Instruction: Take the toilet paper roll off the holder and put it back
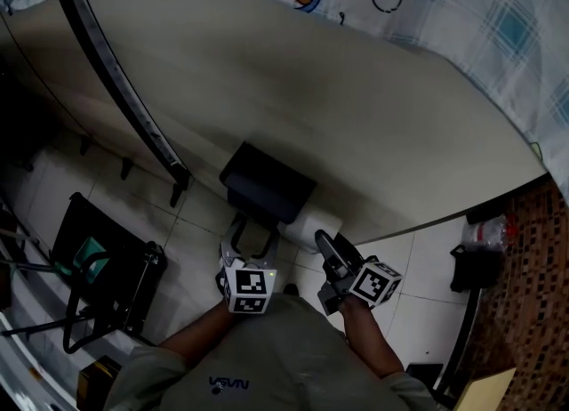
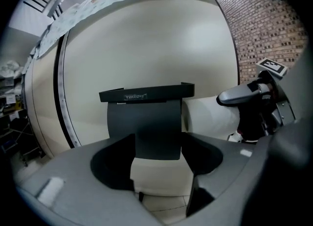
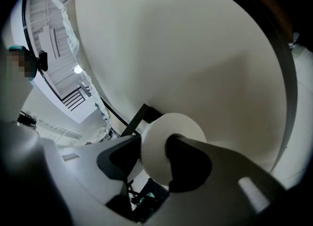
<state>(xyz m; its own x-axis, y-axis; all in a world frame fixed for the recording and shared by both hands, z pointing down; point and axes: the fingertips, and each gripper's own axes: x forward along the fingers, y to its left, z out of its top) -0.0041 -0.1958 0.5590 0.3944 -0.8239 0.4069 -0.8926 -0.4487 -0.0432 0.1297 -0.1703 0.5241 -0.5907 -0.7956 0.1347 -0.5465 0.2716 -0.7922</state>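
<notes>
Toilet paper roll [image 3: 172, 124] sits at the right end of the holder [image 2: 146, 117]. Right gripper [image 3: 152, 157] pinches its wall, one jaw inside the core. Left gripper [image 2: 157, 164] open, empty, just before the holder. Risk: pulled askew, the roll may bind or crush

The head view looks steeply down from above the person onto the left gripper [image 1: 252, 238], the right gripper [image 1: 331, 249], the black holder [image 1: 267, 182] and the toilet paper roll [image 1: 317, 227]. The left gripper view faces the holder close and almost level. The right gripper view, tilted askew, sits hard against the roll's end. All three views share the holder and roll.
</notes>
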